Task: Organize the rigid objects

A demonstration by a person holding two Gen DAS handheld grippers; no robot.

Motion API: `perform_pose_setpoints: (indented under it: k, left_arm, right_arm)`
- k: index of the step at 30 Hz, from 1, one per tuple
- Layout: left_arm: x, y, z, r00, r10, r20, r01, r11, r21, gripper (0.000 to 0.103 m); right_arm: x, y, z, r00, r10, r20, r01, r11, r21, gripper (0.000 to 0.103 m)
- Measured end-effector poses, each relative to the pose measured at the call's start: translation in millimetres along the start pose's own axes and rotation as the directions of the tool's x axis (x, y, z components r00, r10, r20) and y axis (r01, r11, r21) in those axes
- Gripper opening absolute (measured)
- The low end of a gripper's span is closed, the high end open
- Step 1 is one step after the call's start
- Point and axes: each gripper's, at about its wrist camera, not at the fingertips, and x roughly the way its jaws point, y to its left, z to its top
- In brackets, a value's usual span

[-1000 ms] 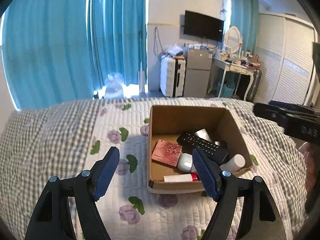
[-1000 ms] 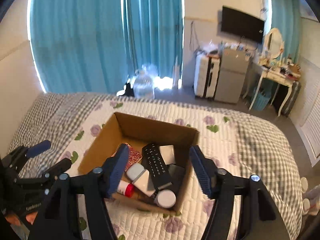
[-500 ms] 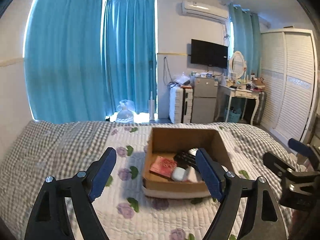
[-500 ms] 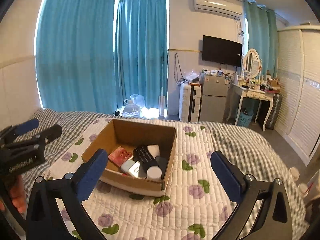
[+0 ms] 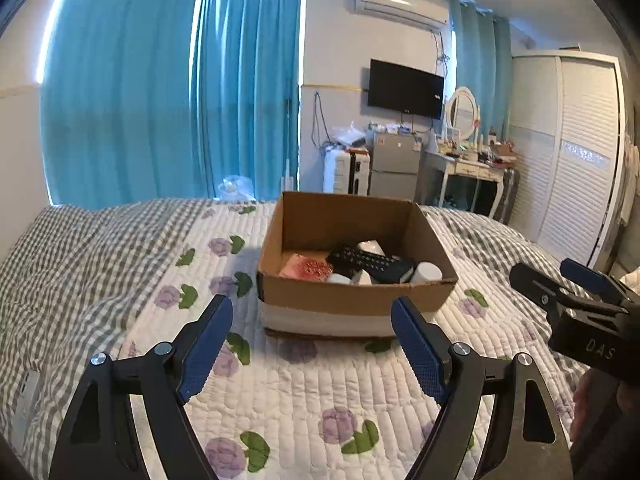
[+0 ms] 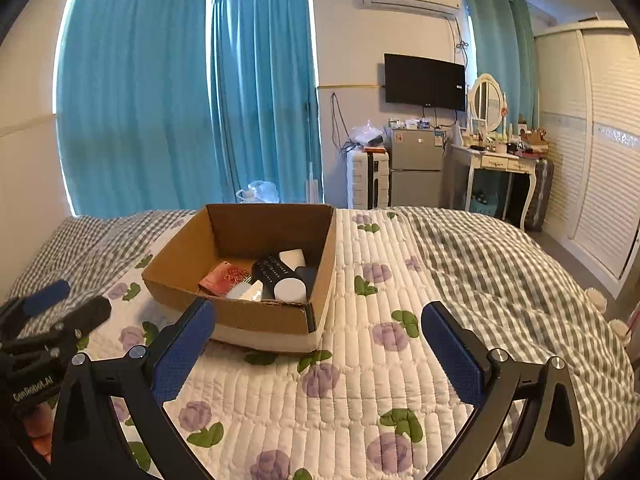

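An open cardboard box (image 5: 352,300) stands on the quilted bed; it also shows in the right wrist view (image 6: 248,312). Inside lie a black remote (image 5: 368,262), a pink patterned card (image 5: 306,267), a white round-capped bottle (image 6: 290,289) and other small white items. My left gripper (image 5: 312,340) is open and empty, held back from the box's near wall. My right gripper (image 6: 318,344) is open and empty, near the box's right front corner. Each gripper shows at the edge of the other's view, the right one (image 5: 576,292) and the left one (image 6: 60,312).
The floral and checked quilt (image 6: 400,320) covers the bed around the box. Beyond the bed stand blue curtains (image 5: 180,100), a suitcase (image 5: 346,172), a small fridge (image 5: 394,164), a dressing table (image 6: 500,160) and a white wardrobe (image 5: 568,152).
Both grippers have pulled back and away from the box and dropped lower, so the box looks smaller and farther. Both stay open and empty; the right jaws spread wider.
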Motion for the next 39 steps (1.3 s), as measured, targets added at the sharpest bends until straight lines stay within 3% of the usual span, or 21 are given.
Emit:
perform_pose_setpoints:
  k: [8,39]
  left_arm:
    - [-11,-2,4,0.999,-0.012,0.037,0.012,1.0,0.004,0.084]
    - [-9,6,8,1.0,-0.01,0.01,0.01,1.0,-0.026,0.084]
  right_arm:
    - [-4,8,-3,1.0,0.003,0.005,-0.003,1.0,-0.023,0.103]
    - [-4,9,-3,0.999,-0.028,0.023,0.029,0.999,-0.043,0.103]
